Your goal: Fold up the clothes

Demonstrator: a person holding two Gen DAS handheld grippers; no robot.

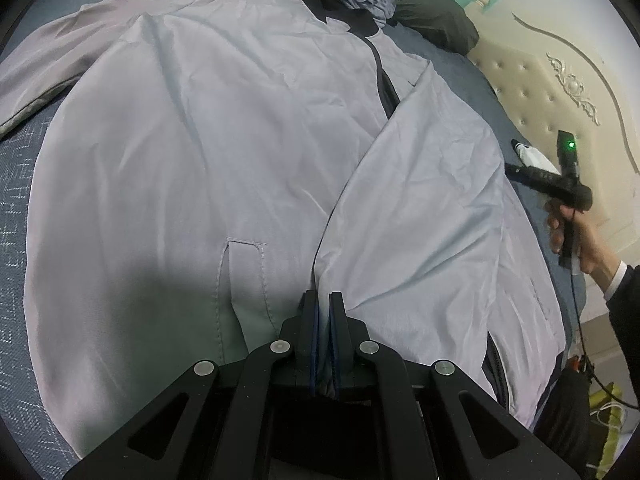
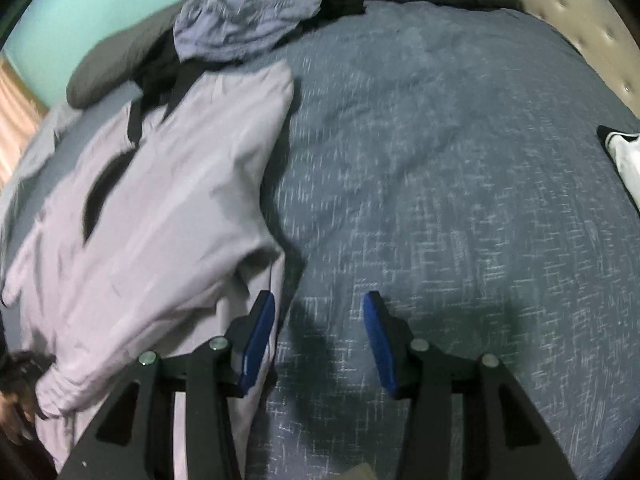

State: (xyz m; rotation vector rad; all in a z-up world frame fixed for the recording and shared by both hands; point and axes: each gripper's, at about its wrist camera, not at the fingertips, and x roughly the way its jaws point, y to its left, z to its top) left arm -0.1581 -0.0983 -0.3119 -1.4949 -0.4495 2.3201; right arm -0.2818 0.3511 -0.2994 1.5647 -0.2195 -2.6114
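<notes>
Clamped tight on the jacket's front edge: your left gripper (image 1: 323, 300), blue pads pressed together with a fold of pale fabric between them near the hem. Your right gripper (image 2: 318, 304) hangs spread wide over bare bedspread (image 2: 440, 200), pads well apart, nothing between them; the left pad sits just beside the jacket's edge.

Pale lilac jacket (image 1: 200, 140) lies spread across the bed, one front panel folded over the body, dark zipper line running up the middle, slit pocket near the hem. Your right hand (image 1: 576, 236) shows at the far side, holding its handle off the jacket.

Beyond the collar: crumpled blue garment (image 2: 248, 20), dark pillow (image 1: 436, 16), cream tufted headboard (image 1: 540, 92).
</notes>
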